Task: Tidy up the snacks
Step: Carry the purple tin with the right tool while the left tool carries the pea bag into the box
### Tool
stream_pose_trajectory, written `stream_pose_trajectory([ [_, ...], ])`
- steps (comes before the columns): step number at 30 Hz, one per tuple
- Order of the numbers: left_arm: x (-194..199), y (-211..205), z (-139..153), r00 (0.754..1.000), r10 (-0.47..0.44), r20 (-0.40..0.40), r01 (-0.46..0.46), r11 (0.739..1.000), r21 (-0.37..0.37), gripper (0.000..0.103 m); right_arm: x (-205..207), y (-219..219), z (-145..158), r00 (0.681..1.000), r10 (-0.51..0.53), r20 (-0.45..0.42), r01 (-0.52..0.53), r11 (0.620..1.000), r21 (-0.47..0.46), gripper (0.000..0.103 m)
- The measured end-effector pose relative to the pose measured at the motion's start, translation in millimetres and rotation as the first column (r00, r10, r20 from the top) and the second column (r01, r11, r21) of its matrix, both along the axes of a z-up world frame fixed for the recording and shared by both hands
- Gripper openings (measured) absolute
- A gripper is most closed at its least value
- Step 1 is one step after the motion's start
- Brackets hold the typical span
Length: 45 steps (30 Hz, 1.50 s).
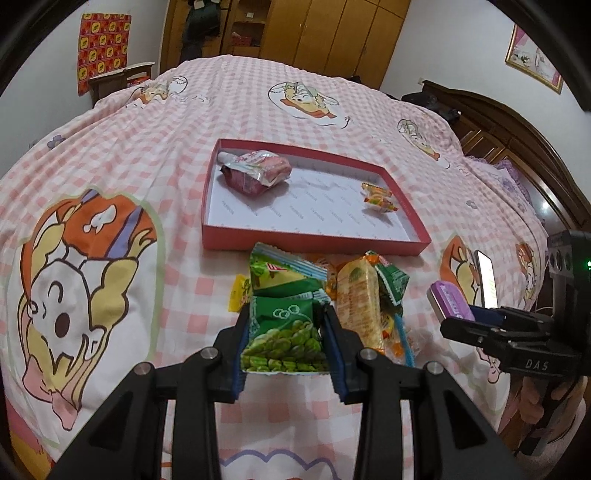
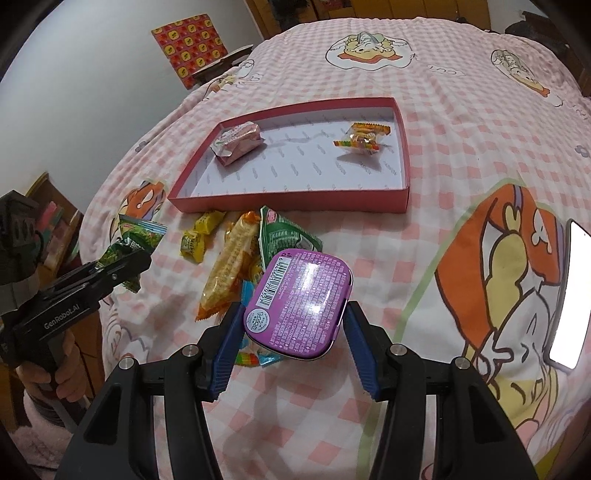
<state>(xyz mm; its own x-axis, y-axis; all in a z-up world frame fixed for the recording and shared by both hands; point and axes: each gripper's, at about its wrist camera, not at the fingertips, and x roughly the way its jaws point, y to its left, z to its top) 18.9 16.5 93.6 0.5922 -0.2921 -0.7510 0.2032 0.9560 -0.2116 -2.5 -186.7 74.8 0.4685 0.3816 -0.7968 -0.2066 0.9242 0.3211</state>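
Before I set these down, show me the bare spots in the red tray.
The tray floor lies bare in the middle, between the pink pouch and the colourful candy packet, and along its near wall. The loose snack pile crowds the bedspread in front.

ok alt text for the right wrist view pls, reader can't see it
The right gripper holds a flat purple tin above a pink checked bedspread. Beyond it lies a loose pile of snack packets, then a shallow red tray holding two wrapped snacks. At left, the left gripper holds a green packet.

Home bedroom, cartoon-print bed (image 1: 295,122), wooden wardrobe (image 1: 332,33)
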Motion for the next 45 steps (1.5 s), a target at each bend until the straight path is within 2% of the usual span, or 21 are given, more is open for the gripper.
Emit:
stream_pose_trajectory([
  [7, 15, -4, 6, 1.0, -0.025, -0.018, 0.025, 1.0, 0.016, 0.037, 13, 2, 12, 0.999, 0.033, -0.016, -0.033, 0.999, 0.007, 0.056],
  [10, 28, -8, 10, 0.998, -0.043, -0.048, 0.045, 0.998, 0.053, 0.037, 23, 7, 17, 0.997, 0.061, -0.037, -0.061, 0.998, -0.008, 0.056],
  [13, 40, -11, 19, 0.995, -0.067, -0.07, 0.071, 0.996, 0.056, 0.037, 38, 9, 28, 0.996, 0.073, -0.043, -0.075, 0.996, -0.044, 0.056],
  [17, 62, -15, 28, 0.996, -0.053, -0.071, 0.059, 0.994, 0.087, 0.037, 59, 8, 36, 0.995, 0.07, -0.065, -0.074, 0.995, -0.059, 0.056],
  [22, 91, -21, 26, 0.992, -0.05, -0.116, 0.061, 0.994, 0.094, 0.037, 89, 10, 36, 0.992, 0.067, -0.108, -0.075, 0.995, -0.068, 0.056],
  [33, 148, -35, -9, 0.969, -0.007, -0.247, 0.046, 0.987, 0.152, 0.037, 157, 23, 4, 0.963, 0.039, -0.265, -0.079, 0.986, -0.144, 0.056],
  [38, 165, -32, -24, 0.957, 0.015, -0.291, 0.029, 0.989, 0.145, 0.037, 179, 26, -14, 0.942, -0.002, -0.337, -0.065, 0.981, -0.185, 0.056],
  [45, 178, -28, -38, 0.946, 0.033, -0.322, 0.012, 0.99, 0.138, 0.037, 195, 31, -28, 0.93, -0.017, -0.366, -0.063, 0.977, -0.205, 0.056],
])
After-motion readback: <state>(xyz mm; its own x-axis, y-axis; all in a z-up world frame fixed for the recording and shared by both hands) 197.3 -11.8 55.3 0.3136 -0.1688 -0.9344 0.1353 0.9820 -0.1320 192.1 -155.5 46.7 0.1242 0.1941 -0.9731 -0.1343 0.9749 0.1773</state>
